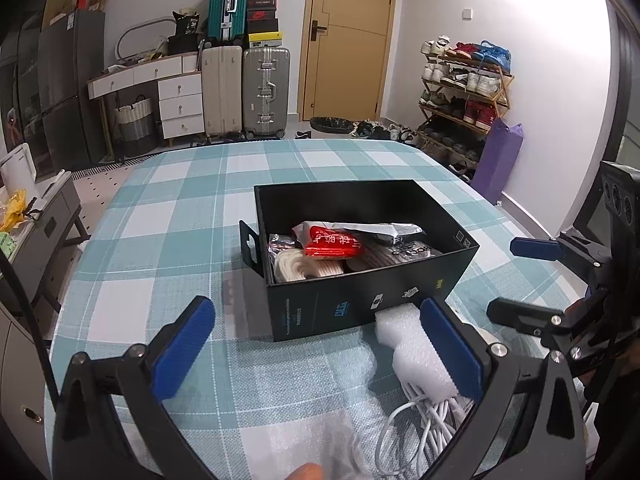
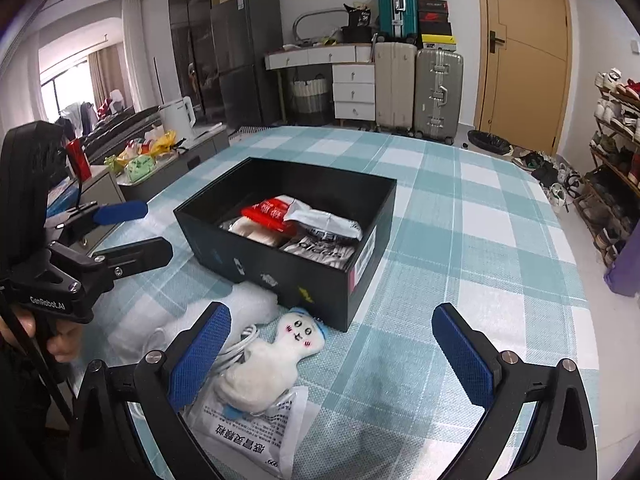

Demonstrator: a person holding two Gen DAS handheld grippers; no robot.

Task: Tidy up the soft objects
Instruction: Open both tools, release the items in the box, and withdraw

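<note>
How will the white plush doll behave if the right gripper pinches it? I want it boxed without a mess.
The plush doll looks fuzzy and stuffed, so probably light, squashy and droopy. It lies on a white cable and a paper packet, which might drag along.

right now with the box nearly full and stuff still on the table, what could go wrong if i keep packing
1. The white cable lies tangled beside the plush doll; grabbing the doll may drag the cable along.
2. The black box already holds several packets, including a red packet on top, so added items could spill over the rim.
3. The foam wrap rests against the box wall, leaving the left hand-held gripper little room on that side.
</note>
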